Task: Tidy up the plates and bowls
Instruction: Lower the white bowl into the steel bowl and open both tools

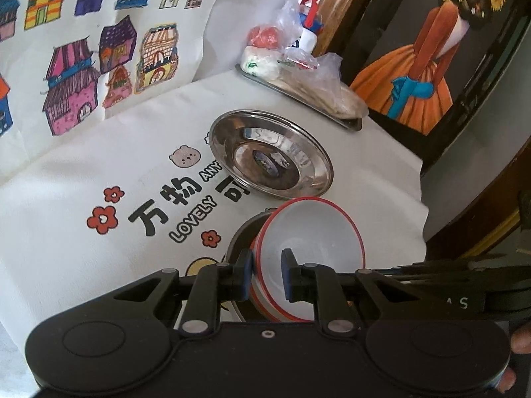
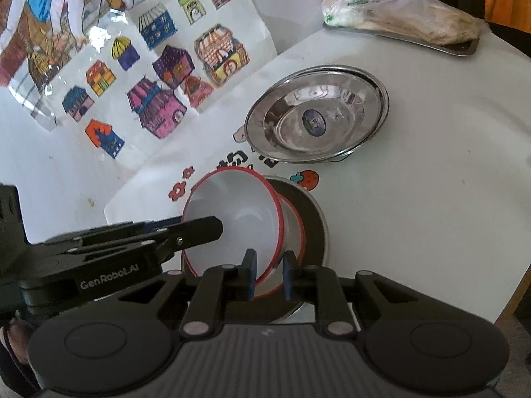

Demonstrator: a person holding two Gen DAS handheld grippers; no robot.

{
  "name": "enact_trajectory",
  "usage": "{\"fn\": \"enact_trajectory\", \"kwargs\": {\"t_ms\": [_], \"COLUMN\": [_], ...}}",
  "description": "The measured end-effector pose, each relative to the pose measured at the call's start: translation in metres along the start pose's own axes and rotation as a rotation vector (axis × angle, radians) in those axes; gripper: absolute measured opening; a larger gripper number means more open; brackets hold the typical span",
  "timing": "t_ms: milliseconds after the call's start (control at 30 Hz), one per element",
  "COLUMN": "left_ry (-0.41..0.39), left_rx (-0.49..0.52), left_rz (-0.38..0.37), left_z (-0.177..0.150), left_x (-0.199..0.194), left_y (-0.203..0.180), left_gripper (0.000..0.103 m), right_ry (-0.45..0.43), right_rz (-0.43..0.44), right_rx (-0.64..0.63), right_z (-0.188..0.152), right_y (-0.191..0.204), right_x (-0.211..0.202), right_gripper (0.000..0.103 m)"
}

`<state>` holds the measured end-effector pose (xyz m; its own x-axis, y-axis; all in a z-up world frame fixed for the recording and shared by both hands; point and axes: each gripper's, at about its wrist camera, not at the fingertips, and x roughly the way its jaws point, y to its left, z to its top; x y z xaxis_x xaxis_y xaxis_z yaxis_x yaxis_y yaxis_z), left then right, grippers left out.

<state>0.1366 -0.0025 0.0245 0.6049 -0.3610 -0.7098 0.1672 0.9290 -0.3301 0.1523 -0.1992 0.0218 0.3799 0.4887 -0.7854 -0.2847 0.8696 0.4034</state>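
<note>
Gripping a tilted white bowl (image 1: 312,252) by its rim, my left gripper (image 1: 267,277) and right gripper (image 2: 269,276) seem closed on it above a dark dish (image 2: 310,219) near the table's (image 2: 431,199) front edge; uneven release could tip it.

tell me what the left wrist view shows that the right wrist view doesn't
Only the left wrist view shows the painting of a girl in an orange dress, the bear face print and the word LOVELY on the cloth.

Only the right wrist view shows the strawberry print and the left tool reaching in from the side.

Both show the red-rimmed white bowl tilted over a steel plate, the steel plates behind it, the tray of bagged food and the house drawings.
</note>
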Motion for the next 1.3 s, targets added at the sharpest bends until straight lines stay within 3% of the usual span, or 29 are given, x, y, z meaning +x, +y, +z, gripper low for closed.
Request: {"fn": "enact_trajectory", "kwargs": {"t_ms": [267,633,900,1300], "left_ry": [0.068,0.127,0.196,0.203], "left_rx": [0.076,0.117,0.136,0.116], "left_rz": [0.038,0.048,0.043,0.023], "left_z": [0.006,0.012,0.021,0.021], "left_x": [0.004,0.013,0.019,0.019], "left_y": [-0.009,-0.010,-0.009,-0.005], "left_gripper": [0.018,0.018,0.018,0.018], "right_ry": [0.099,0.157,0.233,0.178], "right_rz": [-0.044,-0.130,-0.184,-0.160], "right_rx": [-0.029,-0.130,-0.172,-0.198], "right_z": [0.014,0.024,0.027,0.021], "right_y": [0.009,0.025,0.031,0.030], "right_x": [0.003,0.009,0.015,0.007], "right_gripper": [0.020,0.020,0.030,0.033]}}
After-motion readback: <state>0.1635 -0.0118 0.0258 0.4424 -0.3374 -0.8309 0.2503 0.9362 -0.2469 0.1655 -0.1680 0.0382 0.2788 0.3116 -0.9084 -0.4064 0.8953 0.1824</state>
